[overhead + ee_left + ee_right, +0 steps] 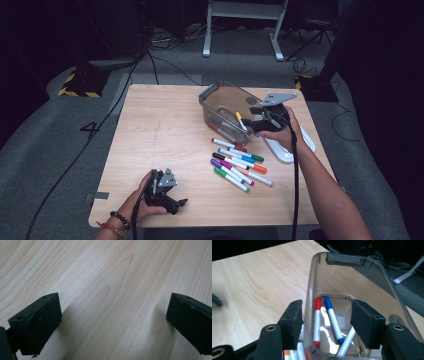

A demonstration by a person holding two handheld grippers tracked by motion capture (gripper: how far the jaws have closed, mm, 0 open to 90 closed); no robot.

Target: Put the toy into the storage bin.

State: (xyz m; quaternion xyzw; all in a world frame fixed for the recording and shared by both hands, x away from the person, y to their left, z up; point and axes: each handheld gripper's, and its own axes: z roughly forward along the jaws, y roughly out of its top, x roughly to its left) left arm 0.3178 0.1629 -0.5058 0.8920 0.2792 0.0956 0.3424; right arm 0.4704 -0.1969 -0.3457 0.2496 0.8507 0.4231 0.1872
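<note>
From above, the right gripper hangs over the near rim of the clear plastic bin, which stands toward the far right corner of the wooden table, a yellow-capped marker slanting just by its jaws. The right gripper view looks into the bin instead: its jaws stand apart, pressing nothing, and below them lie three markers, a red marker, a blue marker and a white-barrelled one whose cap is hidden. On the table near its right edge lie about seven loose markers, beside a white lid. The left gripper rests at the near left edge; its own view shows jaws spread wide over bare wood.
</note>
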